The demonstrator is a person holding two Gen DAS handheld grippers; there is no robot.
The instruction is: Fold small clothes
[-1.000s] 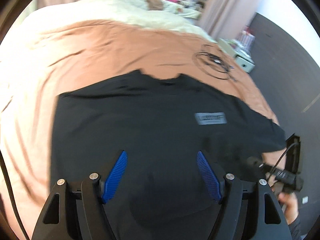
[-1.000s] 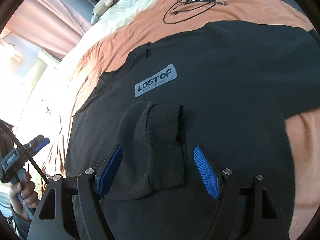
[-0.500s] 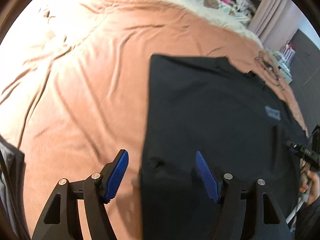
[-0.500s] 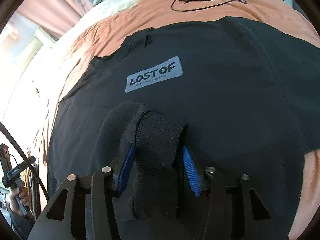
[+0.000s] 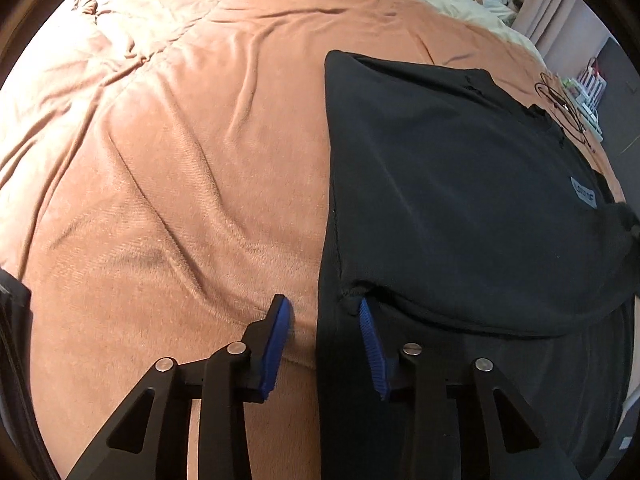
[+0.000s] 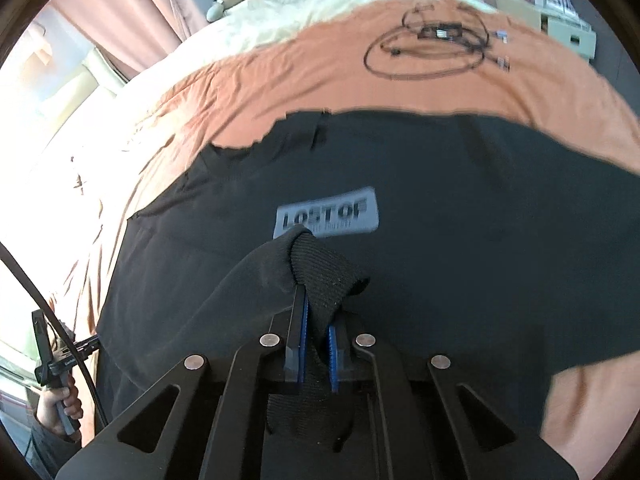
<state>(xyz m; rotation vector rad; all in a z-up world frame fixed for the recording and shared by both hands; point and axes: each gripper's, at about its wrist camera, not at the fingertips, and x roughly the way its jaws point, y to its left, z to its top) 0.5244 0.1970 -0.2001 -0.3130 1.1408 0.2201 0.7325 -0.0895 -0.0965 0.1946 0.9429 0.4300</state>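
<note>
A black sweatshirt (image 5: 448,184) with a grey "LOST OF" patch (image 6: 326,217) lies flat on an orange blanket (image 5: 168,168). My right gripper (image 6: 316,320) is shut on the sweatshirt's ribbed sleeve cuff (image 6: 326,276) and lifts it above the chest; the sleeve drapes back over the body. My left gripper (image 5: 324,312) is open, its jaws partly narrowed, straddling the sweatshirt's left side edge where the folded sleeve meets it. The edge fabric lies between the pads but is not pinched.
A coiled black cable (image 6: 428,46) lies on the blanket beyond the collar. A cream duvet (image 6: 304,16) with soft toys and clothes covers the far end of the bed. A small white cabinet (image 6: 568,28) stands at the far right.
My right gripper closed on the sleeve cuff and lifted it. My left gripper swung left to the sweatshirt's side edge, moved in low and narrowed its jaws around it.
</note>
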